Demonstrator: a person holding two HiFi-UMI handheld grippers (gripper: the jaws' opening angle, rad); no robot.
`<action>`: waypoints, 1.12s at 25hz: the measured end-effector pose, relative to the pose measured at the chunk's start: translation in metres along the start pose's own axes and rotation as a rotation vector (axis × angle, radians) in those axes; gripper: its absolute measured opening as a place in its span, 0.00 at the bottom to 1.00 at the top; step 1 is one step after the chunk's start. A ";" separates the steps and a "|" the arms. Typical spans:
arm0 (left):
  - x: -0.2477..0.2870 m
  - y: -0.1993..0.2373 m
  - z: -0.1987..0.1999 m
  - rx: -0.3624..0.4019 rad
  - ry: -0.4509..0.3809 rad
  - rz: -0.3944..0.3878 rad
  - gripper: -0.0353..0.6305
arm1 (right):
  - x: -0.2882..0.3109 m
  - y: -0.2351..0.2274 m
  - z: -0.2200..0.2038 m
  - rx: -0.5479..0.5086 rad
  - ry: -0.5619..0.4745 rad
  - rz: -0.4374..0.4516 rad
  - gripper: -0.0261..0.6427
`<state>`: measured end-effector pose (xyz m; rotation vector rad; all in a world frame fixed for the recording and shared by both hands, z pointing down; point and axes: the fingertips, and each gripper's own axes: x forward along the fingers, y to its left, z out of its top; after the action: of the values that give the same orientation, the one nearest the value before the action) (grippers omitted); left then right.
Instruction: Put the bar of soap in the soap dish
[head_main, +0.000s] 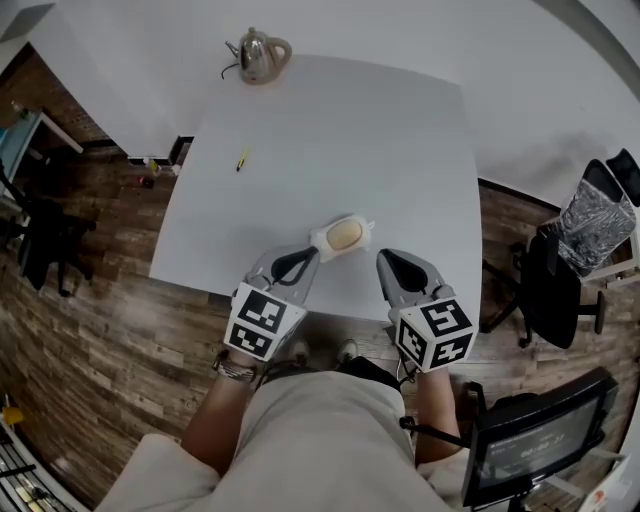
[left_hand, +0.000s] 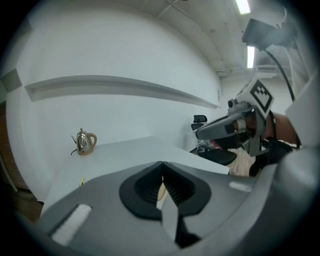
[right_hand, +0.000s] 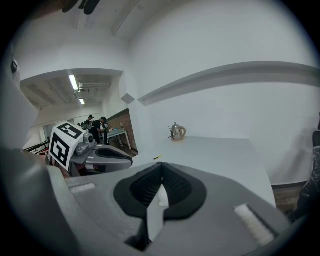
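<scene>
Smooth soap (head_main: 345, 235), shiny metal kettle (head_main: 258, 55)

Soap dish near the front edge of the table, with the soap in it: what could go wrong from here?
The soap dish sits close to the table's near edge, so a knock could send it off. The left gripper, jaws shut and empty, has its tip right beside the dish; a careless swing might shove it. The soap only rests in the dish and could slide out.
</scene>
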<state>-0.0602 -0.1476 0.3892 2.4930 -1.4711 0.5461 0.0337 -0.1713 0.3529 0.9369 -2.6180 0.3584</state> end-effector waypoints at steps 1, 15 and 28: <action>-0.001 -0.002 0.002 0.001 -0.003 0.003 0.06 | -0.002 0.000 0.000 0.000 -0.001 0.001 0.04; -0.022 -0.005 0.035 0.010 -0.109 0.055 0.06 | -0.019 -0.001 0.025 -0.035 -0.070 -0.014 0.04; -0.027 0.007 0.104 0.108 -0.245 0.096 0.06 | -0.017 -0.009 0.073 -0.107 -0.147 0.002 0.04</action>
<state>-0.0560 -0.1659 0.2834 2.6628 -1.6983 0.3536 0.0357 -0.1935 0.2802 0.9576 -2.7401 0.1529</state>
